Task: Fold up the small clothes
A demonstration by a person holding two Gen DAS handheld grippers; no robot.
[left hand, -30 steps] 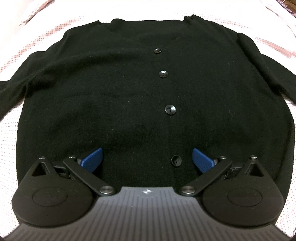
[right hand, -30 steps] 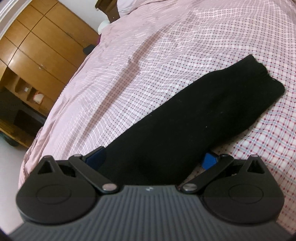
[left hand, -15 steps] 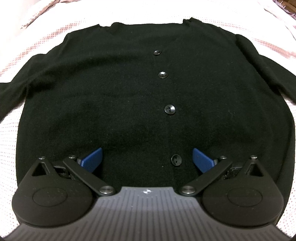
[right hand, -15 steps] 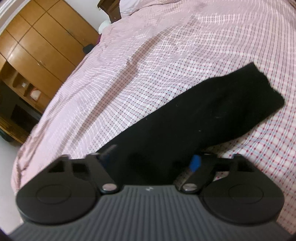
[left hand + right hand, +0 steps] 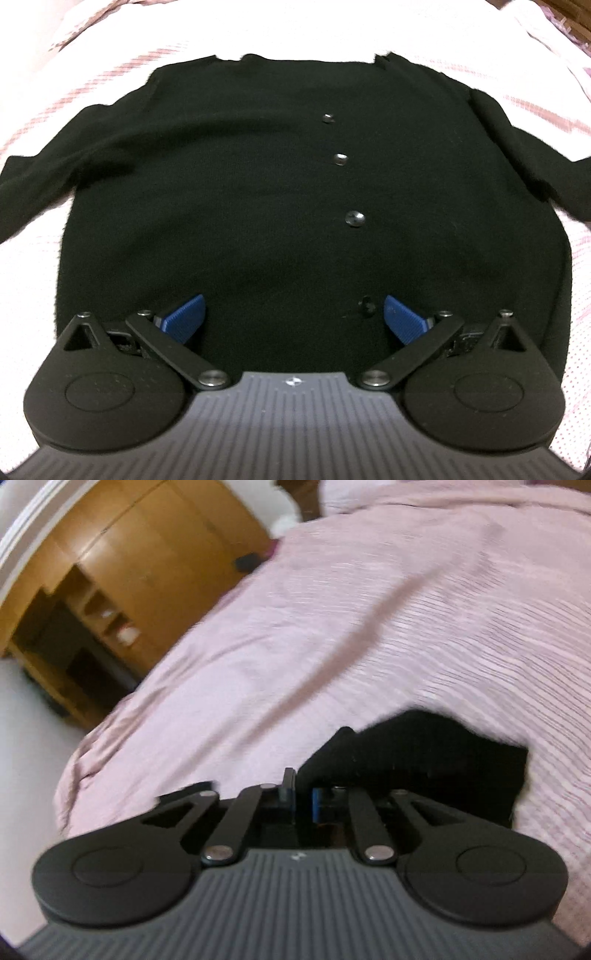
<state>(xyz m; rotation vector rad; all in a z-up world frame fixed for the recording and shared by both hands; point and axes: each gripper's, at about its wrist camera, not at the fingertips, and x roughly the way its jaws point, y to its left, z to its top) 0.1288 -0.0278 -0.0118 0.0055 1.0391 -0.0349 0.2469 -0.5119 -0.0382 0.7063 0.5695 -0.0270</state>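
Over cardigan [image 5: 258, 206] | L hand-held gripper [image 5: 293, 314] wide | R hand-held gripper [image 5: 303, 801] pinching sleeve [image 5: 424, 760]

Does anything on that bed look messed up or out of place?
Nothing stands out. The black cardigan lies flat and buttoned on the pink bedspread. The right gripper is pinching its sleeve, which bunches there.

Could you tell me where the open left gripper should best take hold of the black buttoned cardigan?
Probably the bottom hem of the black buttoned cardigan, from the near side: the open left gripper already straddles that flat edge by the lowest button.
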